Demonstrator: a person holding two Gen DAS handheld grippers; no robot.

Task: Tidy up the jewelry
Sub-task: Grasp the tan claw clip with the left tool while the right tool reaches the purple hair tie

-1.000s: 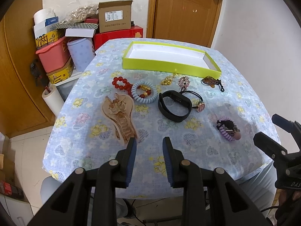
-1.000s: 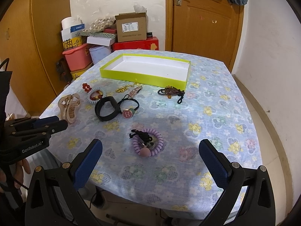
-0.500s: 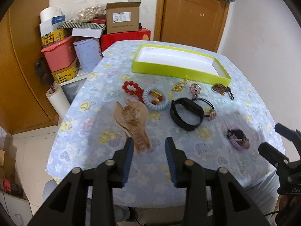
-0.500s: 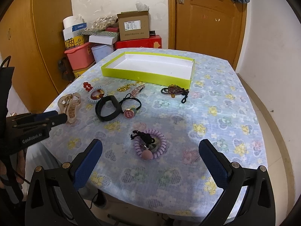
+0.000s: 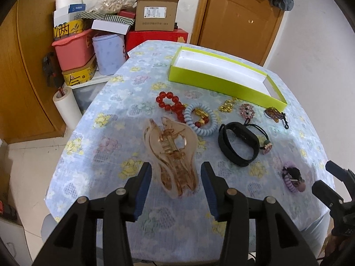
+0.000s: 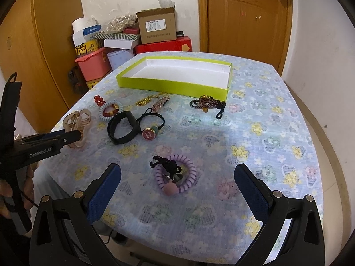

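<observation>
Jewelry lies scattered on the floral tablecloth (image 6: 255, 115), and the translucent hair claw (image 5: 172, 153) now sits between the fingers of the left gripper (image 5: 176, 185), which has advanced and spread wider, unclenched and touching nothing, likely about to grasp. The right gripper (image 6: 177, 184) hangs wide open near the purple coil tie (image 6: 176, 175). The still-empty yellow-green tray (image 6: 175, 84) waits at twelve o'clock, stacked boxes (image 6: 156, 25) and a wooden door (image 6: 246, 17) beyond.

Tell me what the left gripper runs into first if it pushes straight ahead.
The left gripper, jaws open, would likely first meet the translucent amber plastic hair claw clip, whose near end lies between its fingers; whether they are level with it is unclear.
</observation>
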